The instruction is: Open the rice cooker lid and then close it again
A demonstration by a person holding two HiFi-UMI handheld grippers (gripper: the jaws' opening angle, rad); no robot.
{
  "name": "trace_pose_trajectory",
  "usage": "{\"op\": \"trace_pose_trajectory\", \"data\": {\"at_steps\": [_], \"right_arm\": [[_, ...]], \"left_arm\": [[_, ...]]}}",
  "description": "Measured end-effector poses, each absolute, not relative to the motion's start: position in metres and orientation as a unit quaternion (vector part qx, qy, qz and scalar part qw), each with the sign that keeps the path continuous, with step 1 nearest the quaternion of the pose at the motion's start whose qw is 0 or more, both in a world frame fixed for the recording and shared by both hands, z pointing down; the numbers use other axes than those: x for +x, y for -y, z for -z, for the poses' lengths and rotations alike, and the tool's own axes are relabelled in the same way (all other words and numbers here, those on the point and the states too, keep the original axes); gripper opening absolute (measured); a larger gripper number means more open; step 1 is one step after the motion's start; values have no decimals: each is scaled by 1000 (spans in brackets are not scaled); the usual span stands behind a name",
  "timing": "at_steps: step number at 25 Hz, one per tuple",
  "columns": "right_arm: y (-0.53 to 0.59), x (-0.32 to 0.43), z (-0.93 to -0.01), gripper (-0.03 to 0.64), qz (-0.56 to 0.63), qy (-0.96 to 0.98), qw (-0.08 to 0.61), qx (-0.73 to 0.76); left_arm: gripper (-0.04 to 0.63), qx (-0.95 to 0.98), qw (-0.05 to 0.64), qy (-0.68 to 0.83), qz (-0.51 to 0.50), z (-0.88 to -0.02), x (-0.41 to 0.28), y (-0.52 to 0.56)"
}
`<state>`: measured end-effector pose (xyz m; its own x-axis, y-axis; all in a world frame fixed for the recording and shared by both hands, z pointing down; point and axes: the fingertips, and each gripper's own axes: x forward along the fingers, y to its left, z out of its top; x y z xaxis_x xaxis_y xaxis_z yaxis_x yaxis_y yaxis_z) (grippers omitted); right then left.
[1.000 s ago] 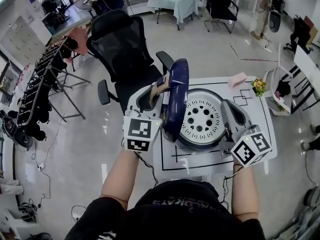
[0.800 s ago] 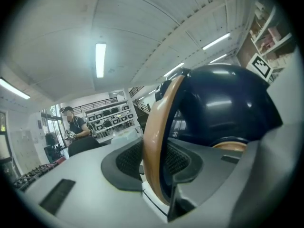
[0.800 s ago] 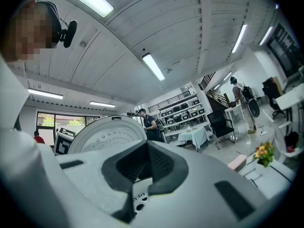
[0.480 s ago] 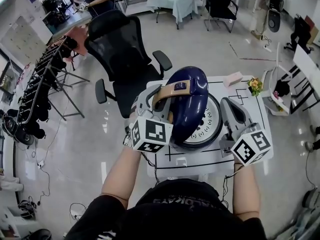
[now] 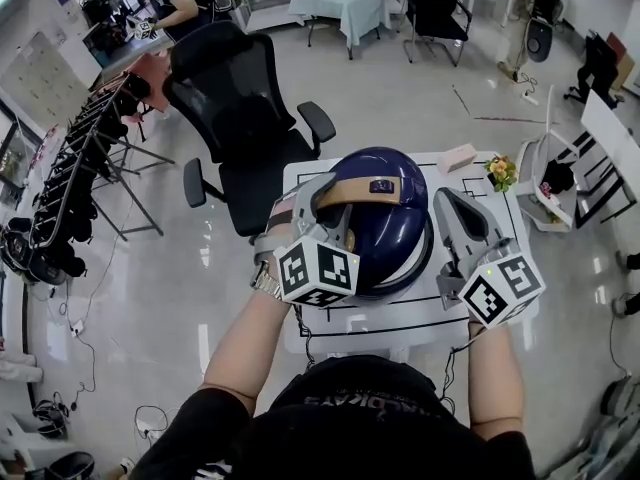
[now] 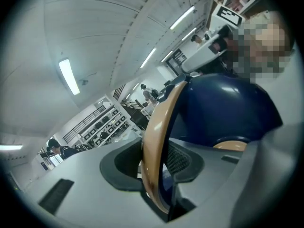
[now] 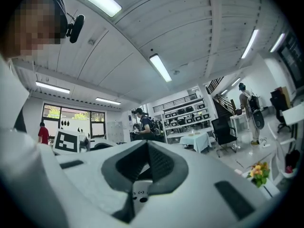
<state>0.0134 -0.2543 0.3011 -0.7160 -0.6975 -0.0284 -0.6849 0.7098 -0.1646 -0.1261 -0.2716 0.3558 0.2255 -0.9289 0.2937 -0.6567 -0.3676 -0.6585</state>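
At the near edge of the head view, the lettering on the person's dark shirt (image 5: 370, 413) is too blurred to read. Just beyond, the left gripper (image 5: 325, 206) pinches the tan handle (image 5: 365, 190) of the rice cooker (image 5: 395, 268); in the left gripper view the band passes between its jaws. The right gripper (image 5: 450, 208), jaws pressed together and empty, sits just right of the cooker. The navy lid (image 5: 390, 233) lies down over the body on the white table (image 5: 460, 313), which is marked with black lines. Farther back are a pink box (image 5: 458, 158), flowers (image 5: 499, 171) and a black office chair (image 5: 235, 108).
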Motion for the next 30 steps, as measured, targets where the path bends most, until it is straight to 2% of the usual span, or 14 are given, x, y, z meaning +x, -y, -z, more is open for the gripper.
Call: {"op": "trace_pose_trajectory", "data": {"at_steps": [17,30], "right_arm": [[267,-12,-344,2,63,-943,-60,-323],[277,0,-385,2,101,-943,-97,-302]], "left_arm": [[140,-737,240,-481,409,-387,-82,278],[153,-728,243,-455,452,-415,-60,285]]}}
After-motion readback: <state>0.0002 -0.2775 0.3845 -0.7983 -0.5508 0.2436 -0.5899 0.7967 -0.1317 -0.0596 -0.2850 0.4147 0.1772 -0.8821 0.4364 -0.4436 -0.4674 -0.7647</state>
